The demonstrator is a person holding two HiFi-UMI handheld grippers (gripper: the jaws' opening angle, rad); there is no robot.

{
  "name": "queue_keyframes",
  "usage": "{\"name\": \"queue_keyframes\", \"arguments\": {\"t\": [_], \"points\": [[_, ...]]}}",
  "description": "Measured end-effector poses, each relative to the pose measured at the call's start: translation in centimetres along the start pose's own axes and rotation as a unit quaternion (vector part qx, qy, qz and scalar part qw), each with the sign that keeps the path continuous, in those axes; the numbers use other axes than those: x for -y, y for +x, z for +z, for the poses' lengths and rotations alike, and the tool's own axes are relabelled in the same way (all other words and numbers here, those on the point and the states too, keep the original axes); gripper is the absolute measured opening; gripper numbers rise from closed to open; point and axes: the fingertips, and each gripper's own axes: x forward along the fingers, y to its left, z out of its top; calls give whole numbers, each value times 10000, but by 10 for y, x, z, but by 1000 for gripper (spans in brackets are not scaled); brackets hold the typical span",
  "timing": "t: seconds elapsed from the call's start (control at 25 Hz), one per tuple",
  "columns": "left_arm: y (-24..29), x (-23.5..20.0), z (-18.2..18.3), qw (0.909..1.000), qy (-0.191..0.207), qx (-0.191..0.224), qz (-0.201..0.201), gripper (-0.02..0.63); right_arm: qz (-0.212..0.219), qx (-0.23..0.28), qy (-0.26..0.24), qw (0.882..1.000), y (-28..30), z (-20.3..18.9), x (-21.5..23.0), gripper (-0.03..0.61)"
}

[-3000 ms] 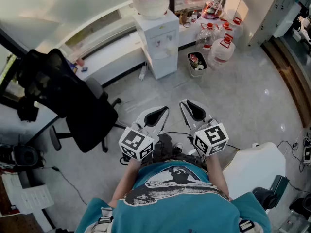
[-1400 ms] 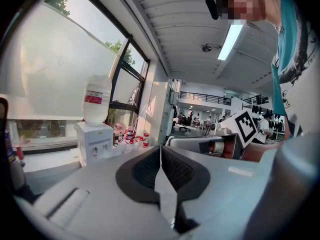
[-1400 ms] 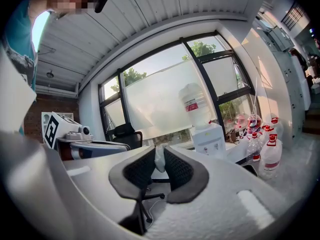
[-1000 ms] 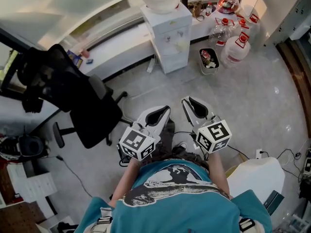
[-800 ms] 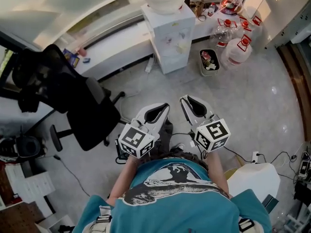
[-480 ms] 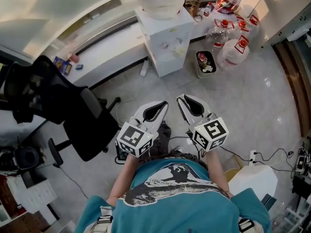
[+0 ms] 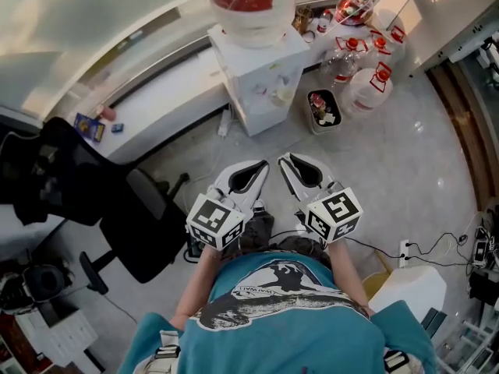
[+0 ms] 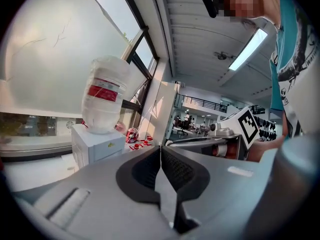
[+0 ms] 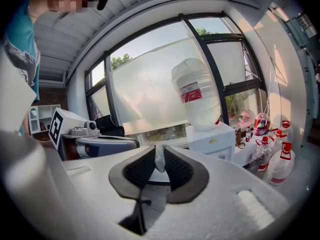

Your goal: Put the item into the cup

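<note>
My right gripper (image 9: 159, 150) is shut on a small white item (image 9: 159, 161) pinched between its pad tips; what it is I cannot tell. My left gripper (image 8: 160, 148) is shut, its pads meeting with nothing between them. In the head view both grippers, left (image 7: 261, 167) and right (image 7: 285, 160), are held side by side in front of the person's body, pointing at a white water dispenser (image 7: 261, 72) with a big bottle (image 7: 249, 2) on top. No cup shows in any view.
Several water jugs (image 7: 362, 72) and a small waste bin (image 7: 321, 109) stand right of the dispenser. A black office chair (image 7: 117, 209) is at the left, beside a white window ledge (image 7: 148, 92). Cables (image 7: 405, 248) lie on the floor at the right.
The person has walked toward the water dispenser, which now looms closer; the chair has slid off to the left. Both grippers keep the same pose and the same jaws.
</note>
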Motion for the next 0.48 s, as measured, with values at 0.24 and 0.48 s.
{"name": "queue_keyframes", "arguments": {"t": [0.24, 0.48], "points": [[-1, -21, 2, 9999, -13, -90, -121, 5, -129, -100, 96, 9998, 18, -3, 0, 54], [1, -24, -4, 9997, -7, -165, -172, 5, -221, -126, 163, 9995, 19, -6, 2, 54]]}}
